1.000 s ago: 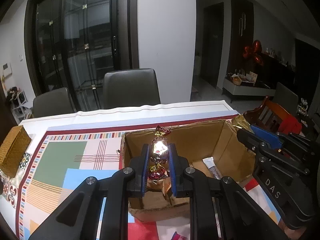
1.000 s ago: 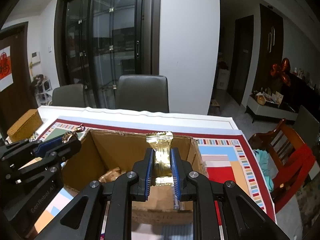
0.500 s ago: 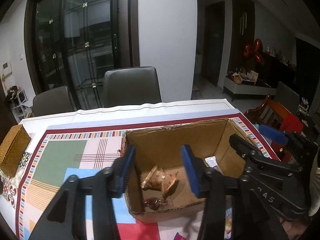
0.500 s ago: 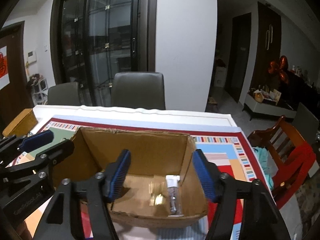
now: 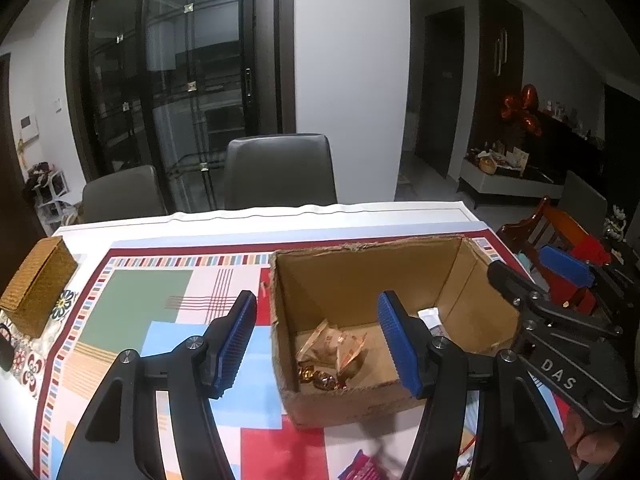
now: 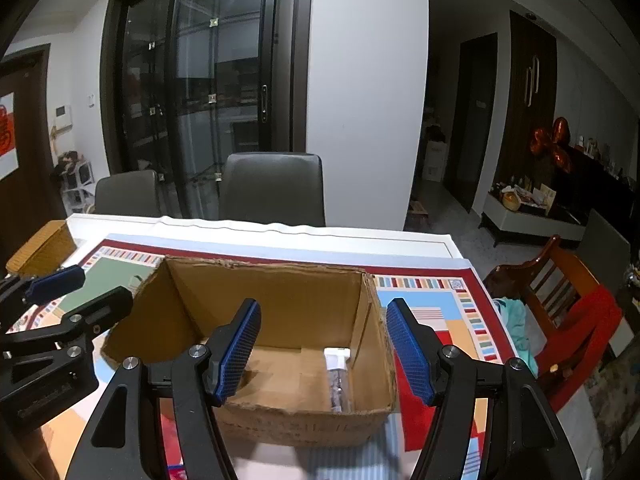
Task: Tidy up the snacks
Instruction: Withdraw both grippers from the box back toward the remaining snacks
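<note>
An open cardboard box [image 5: 360, 272] stands on the patterned tablecloth; it also shows in the right wrist view [image 6: 280, 288]. Inside lie orange wrapped snacks [image 5: 340, 346], red-gold candies [image 5: 318, 376] and a clear white-capped packet [image 6: 338, 376]. My left gripper [image 5: 318, 340] is open and empty, straddling the box's front left corner. My right gripper [image 6: 324, 346] is open and empty above the box's front right part; it also shows at the right of the left wrist view [image 5: 560, 292].
A woven wicker box [image 5: 38, 280] sits at the table's left edge. A pink snack packet [image 5: 360, 468] lies on the cloth in front of the box. Grey chairs [image 5: 280, 172] stand behind the table, a wooden chair [image 6: 560, 312] to the right.
Both grippers opened. The left one released the red-gold candy and the right one the gold packet; both dropped into the box. Both grippers have since drawn back slightly.
</note>
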`<state>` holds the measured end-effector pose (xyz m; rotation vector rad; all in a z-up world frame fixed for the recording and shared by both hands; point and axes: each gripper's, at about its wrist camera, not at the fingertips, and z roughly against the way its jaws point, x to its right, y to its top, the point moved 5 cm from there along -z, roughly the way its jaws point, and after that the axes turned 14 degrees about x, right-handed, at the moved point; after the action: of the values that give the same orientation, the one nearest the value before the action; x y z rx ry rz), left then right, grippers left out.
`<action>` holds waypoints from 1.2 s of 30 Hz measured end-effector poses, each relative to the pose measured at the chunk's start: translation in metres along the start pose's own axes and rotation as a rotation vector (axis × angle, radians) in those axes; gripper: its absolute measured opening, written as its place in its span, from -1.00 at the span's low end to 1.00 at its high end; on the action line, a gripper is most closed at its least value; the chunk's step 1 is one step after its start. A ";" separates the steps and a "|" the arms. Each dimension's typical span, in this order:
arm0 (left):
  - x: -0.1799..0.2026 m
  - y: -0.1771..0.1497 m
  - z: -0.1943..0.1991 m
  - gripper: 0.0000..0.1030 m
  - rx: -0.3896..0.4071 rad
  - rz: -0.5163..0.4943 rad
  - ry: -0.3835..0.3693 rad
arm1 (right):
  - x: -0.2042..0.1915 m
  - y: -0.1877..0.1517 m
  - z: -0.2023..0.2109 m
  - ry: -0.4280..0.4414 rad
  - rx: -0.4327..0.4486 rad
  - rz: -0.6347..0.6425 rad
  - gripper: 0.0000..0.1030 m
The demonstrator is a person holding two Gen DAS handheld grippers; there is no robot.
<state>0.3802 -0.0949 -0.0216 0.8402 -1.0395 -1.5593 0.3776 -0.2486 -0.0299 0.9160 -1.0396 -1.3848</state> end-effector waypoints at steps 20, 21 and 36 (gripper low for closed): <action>0.006 -0.010 0.036 0.20 0.023 -0.026 0.014 | 0.013 -0.019 0.034 -0.027 0.003 -0.012 0.29; 0.007 -0.011 0.038 0.20 0.024 -0.029 0.015 | 0.014 -0.021 0.036 -0.030 0.001 -0.014 0.29; 0.010 -0.024 0.059 0.20 0.025 -0.033 0.010 | 0.019 -0.029 0.060 -0.039 0.009 -0.015 0.29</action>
<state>0.3156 -0.0906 -0.0214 0.8857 -1.0440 -1.5715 0.3102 -0.2625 -0.0378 0.9083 -1.0706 -1.4164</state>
